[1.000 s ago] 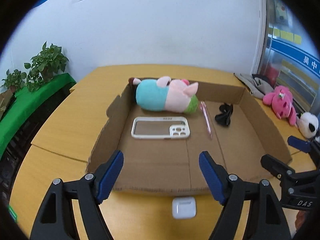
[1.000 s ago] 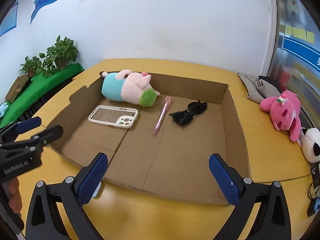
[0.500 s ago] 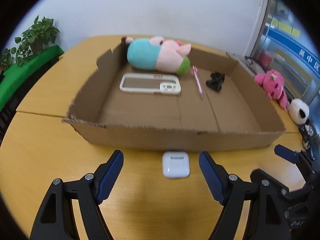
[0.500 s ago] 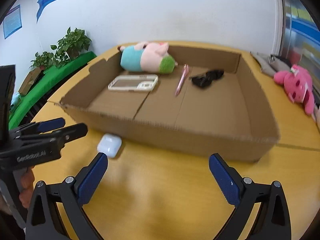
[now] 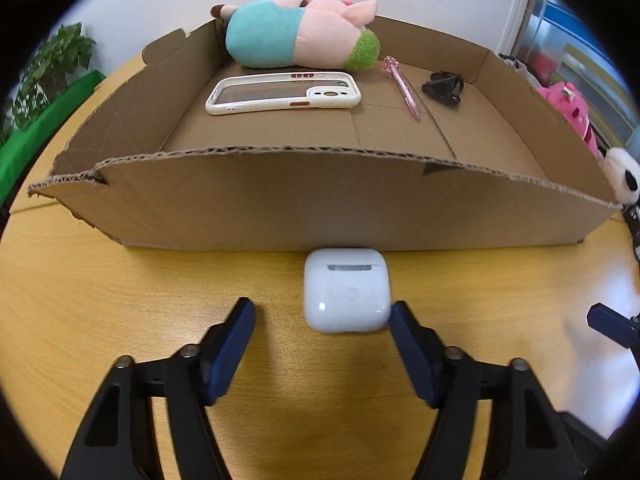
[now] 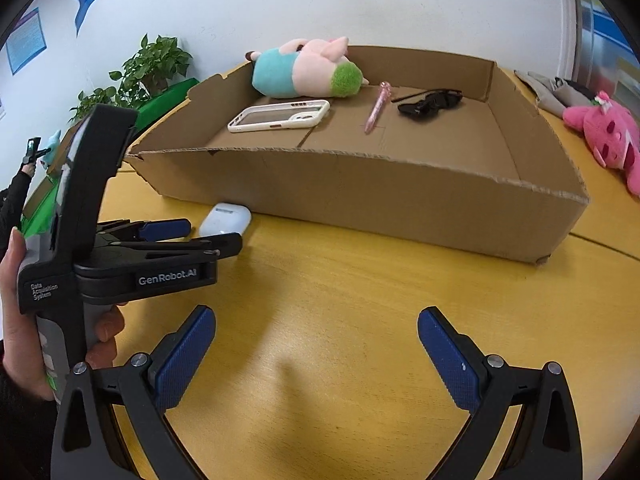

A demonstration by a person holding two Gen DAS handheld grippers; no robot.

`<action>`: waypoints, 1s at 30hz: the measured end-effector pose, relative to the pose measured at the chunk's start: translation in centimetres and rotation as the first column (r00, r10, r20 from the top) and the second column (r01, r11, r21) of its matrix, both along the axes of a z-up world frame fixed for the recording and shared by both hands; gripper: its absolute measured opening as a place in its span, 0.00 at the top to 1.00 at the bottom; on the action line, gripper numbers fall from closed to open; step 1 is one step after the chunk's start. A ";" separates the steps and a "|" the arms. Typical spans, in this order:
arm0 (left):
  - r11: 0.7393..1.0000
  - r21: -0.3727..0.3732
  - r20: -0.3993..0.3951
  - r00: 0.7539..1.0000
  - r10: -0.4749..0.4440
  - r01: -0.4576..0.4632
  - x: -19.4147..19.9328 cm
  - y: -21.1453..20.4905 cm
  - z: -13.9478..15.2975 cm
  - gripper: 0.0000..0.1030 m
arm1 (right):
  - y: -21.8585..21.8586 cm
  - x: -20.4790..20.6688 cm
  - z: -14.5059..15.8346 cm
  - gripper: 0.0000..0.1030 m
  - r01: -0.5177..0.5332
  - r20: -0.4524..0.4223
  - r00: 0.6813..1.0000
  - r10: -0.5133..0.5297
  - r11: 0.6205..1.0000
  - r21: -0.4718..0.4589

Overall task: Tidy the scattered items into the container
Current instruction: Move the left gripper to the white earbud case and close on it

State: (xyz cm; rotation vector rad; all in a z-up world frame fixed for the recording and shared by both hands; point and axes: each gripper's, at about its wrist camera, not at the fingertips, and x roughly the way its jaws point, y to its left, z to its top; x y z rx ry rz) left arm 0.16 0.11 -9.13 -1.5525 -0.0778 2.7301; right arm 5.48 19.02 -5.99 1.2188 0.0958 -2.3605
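Note:
A white earbuds case [image 5: 346, 290] lies on the yellow table just in front of the cardboard box [image 5: 320, 200]; it also shows in the right wrist view [image 6: 225, 219]. My left gripper [image 5: 322, 320] is open, low over the table, its right finger beside the case's near corner. In the right wrist view the left gripper [image 6: 208, 234] reaches toward the case. My right gripper [image 6: 316, 344] is open and empty over bare table. The box [image 6: 360, 188] holds a plush toy [image 5: 300, 34], a phone case [image 5: 284, 94], a pink pen [image 5: 402, 88] and a black clip [image 5: 444, 88].
A pink plush [image 6: 604, 136] and grey cloth [image 6: 552, 88] lie on the table right of the box. A panda toy [image 5: 620, 176] sits at the right edge. Potted plants [image 6: 148, 68] stand on a green surface at left.
Both grippers dropped from above the box to table level in front of it. My left gripper moved forward to the earbuds case, which now sits by its right finger.

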 end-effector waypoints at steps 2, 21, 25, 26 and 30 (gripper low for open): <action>1.000 -0.014 0.000 1.000 -0.023 0.023 0.3 0.3 0.1 0.57 | 0.4 0.0 -0.3 0.00 0.008 0.009 1.000 -0.008 1.000 -0.006; 0.872 0.040 -0.060 0.872 -0.485 0.488 5.9 2.5 0.5 0.60 | -0.1 -1.1 -0.2 0.01 -0.202 0.060 0.977 0.206 0.977 -0.064; 0.819 0.013 -0.057 0.819 -0.572 0.573 6.3 2.8 0.5 0.60 | -2.8 -1.7 -0.5 0.02 -0.332 0.096 0.936 0.338 0.940 -0.075; 0.806 0.011 -0.056 0.805 -0.591 0.592 6.4 2.8 0.5 0.60 | -3.4 -2.0 -0.7 0.02 -0.353 0.110 0.926 0.360 0.932 -0.080; 0.753 -0.002 -0.050 0.752 -0.657 0.658 6.5 2.8 0.5 0.60 | -5.6 -2.8 -2.0 0.17 -0.428 0.181 0.884 0.431 0.902 -0.057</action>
